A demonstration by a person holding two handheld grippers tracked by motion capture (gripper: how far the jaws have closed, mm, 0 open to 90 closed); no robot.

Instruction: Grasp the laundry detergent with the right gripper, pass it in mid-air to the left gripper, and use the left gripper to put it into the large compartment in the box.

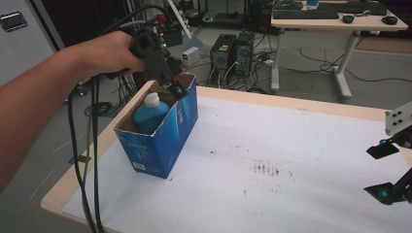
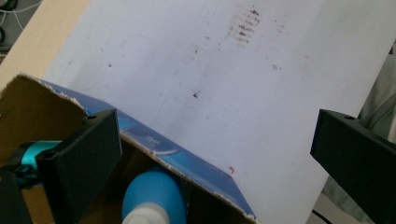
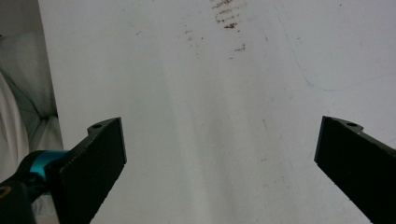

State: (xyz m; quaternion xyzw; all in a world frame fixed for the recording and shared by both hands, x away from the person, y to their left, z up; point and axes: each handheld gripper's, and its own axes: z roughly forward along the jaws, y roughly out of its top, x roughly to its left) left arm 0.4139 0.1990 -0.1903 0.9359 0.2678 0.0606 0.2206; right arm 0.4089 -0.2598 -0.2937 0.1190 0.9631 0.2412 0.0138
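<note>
Left gripper (image 1: 176, 87): held in the person's left hand (image 1: 109, 53) above the far end of the open box, pointing down toward its mouth; in the left gripper view its jaws stand wide apart with nothing between the pads, one jaw over the box interior, the other out over the white sheet
Blue bottle (image 1: 149, 115): stands upright inside the box, white cap up, its shoulder and cap showing above the near wall; in the left gripper view it sits just below the jaws, not touched by either
Box (image 1: 160, 141): blue cardboard carton, top open with torn brown edges, resting near the left edge of the tabletop, toward the far left corner, long side running from near to far
Right gripper (image 1: 386, 172): at the right edge of the tabletop, near side, hovering low over the sheet; jaws spread wide and empty, bare white surface between them in the right gripper view
Tabletop (image 1: 233, 92): light wood rim covered by a white sheet (image 1: 301, 145)
Stains (image 1: 265, 169): small cluster of dark brown marks on the sheet near the middle, well apart from the box
Cables (image 1: 90, 160): black leads hang from the left gripper down past the left edge of the tabletop
</note>
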